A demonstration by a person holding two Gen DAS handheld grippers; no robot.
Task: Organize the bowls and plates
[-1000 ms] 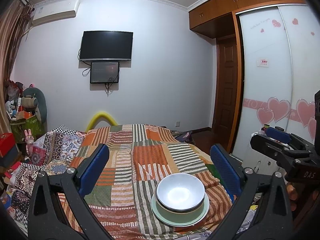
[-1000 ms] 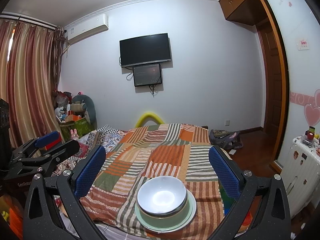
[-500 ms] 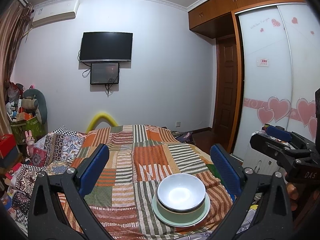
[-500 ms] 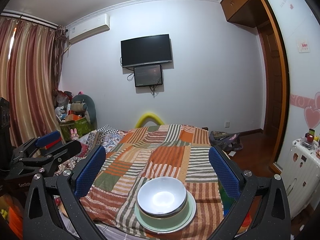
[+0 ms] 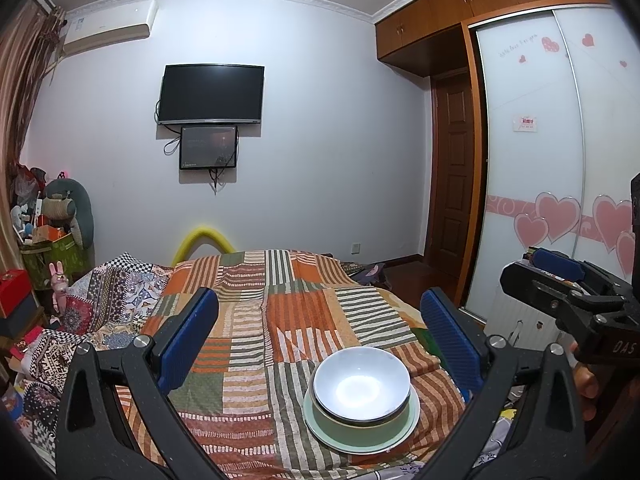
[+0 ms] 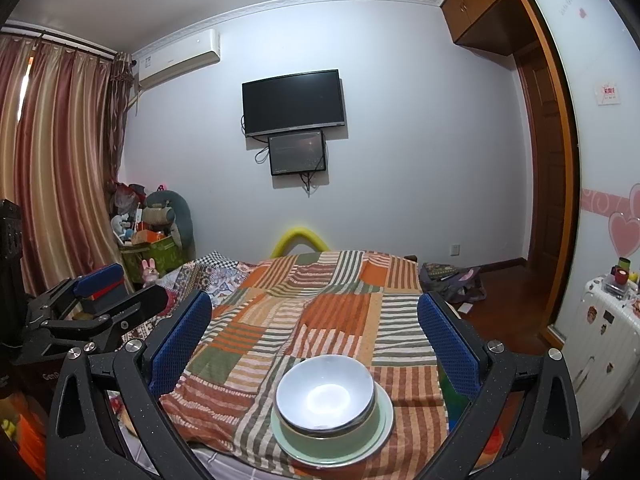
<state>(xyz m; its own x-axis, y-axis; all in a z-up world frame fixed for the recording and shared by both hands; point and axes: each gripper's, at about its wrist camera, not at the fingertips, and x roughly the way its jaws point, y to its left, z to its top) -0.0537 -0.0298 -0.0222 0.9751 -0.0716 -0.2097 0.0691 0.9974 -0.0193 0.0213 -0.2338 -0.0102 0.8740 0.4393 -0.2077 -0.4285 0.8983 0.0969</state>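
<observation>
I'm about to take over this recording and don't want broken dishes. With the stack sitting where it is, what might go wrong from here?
1. The white bowl sits nested in a green bowl on a green plate, on a soft striped quilt; pressing one side may tip the stack.
2. The stack lies near the bed's near edge, so a nudge might slide it off.
3. Both grippers, left gripper and right gripper, are open and close together; they may collide.

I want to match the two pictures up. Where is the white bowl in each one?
Left wrist view: the white bowl sits low and right of the middle, on the green plate, nearer the right finger.
Right wrist view: the white bowl sits low, about in the middle, between the two fingers.
Shared landmark: the black TV on the wall, above the striped blanket.
</observation>
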